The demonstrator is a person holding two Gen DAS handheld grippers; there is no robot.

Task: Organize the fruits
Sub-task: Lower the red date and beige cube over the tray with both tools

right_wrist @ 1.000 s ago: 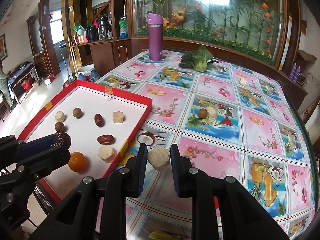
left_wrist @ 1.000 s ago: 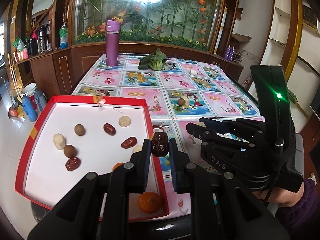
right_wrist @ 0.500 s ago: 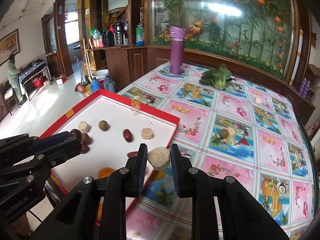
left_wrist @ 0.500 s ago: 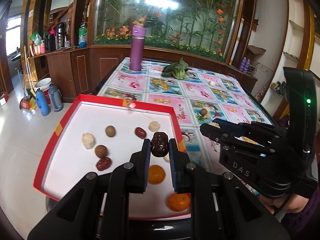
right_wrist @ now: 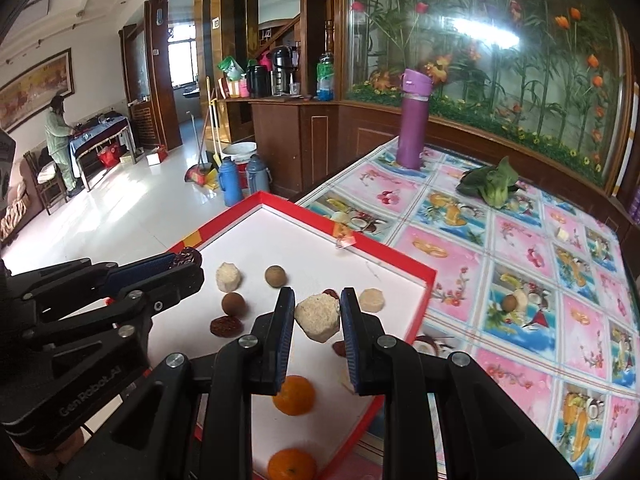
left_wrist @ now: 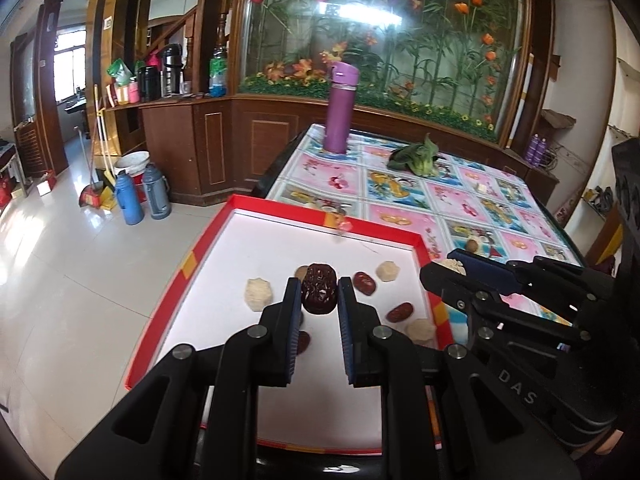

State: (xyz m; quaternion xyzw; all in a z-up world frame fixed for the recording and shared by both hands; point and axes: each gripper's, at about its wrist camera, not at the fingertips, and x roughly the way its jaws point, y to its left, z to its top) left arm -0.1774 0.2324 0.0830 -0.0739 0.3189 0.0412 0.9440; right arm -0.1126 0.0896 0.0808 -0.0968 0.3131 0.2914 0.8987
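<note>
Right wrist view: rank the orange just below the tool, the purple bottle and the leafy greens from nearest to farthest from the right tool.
1. Orange: in the red tray, just beneath the right tool.
2. Leafy greens: far right on the tablecloth.
3. Purple bottle: upright at the table's far edge, slightly beyond the greens.

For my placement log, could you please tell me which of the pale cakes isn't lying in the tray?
The cake clamped in the right gripper, above the tray. The others, like the one at the left, lie on its floor.
</note>
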